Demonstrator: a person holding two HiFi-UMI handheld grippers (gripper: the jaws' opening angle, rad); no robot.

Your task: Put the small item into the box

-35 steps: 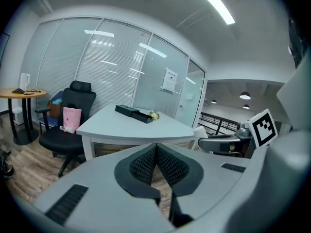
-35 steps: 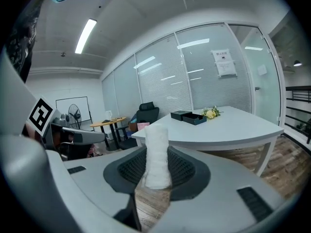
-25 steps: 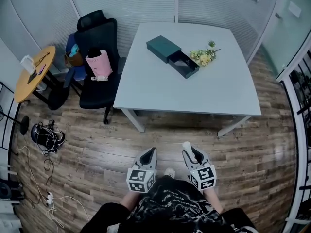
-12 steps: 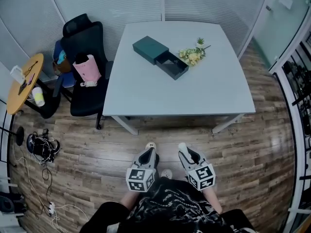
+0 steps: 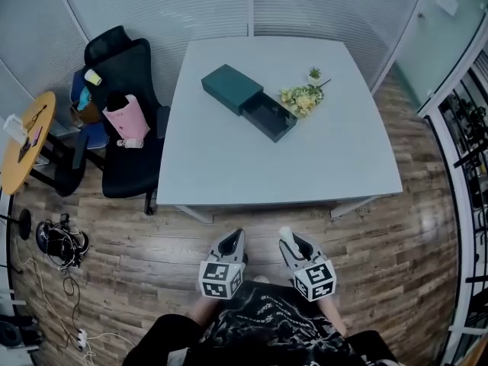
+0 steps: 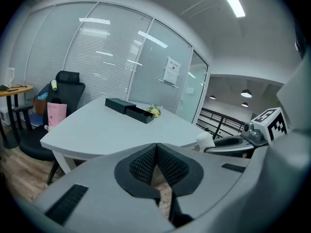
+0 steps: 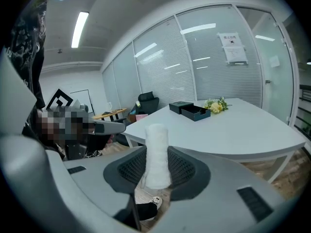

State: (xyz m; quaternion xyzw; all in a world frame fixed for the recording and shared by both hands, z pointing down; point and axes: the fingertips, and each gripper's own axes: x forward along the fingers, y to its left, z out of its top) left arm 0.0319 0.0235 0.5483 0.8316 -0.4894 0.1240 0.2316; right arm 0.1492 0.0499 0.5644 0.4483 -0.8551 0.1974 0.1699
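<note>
A dark green box [image 5: 268, 116] lies open on the white table [image 5: 229, 166], with its lid [image 5: 230, 88] beside it at the left. In the right gripper view the box [image 7: 198, 112] shows far off. My right gripper [image 5: 287, 238] is shut on a small white roll [image 7: 157, 155], which stands upright between its pads. My left gripper [image 5: 236, 239] is shut with nothing in it. Both grippers hang over the wooden floor, short of the table's near edge. The left gripper view shows the box [image 6: 140, 114] and its lid [image 6: 120, 105] in the distance.
A bunch of yellow flowers [image 5: 303, 97] lies right of the box. A black office chair [image 5: 122, 113] with a pink bag [image 5: 126, 120] stands left of the table. A round wooden side table [image 5: 19, 143] and cables [image 5: 57, 242] are at the far left.
The table has come closer in the head view over the last second. Both grippers have kept their pose, and the right one still holds the white roll.
</note>
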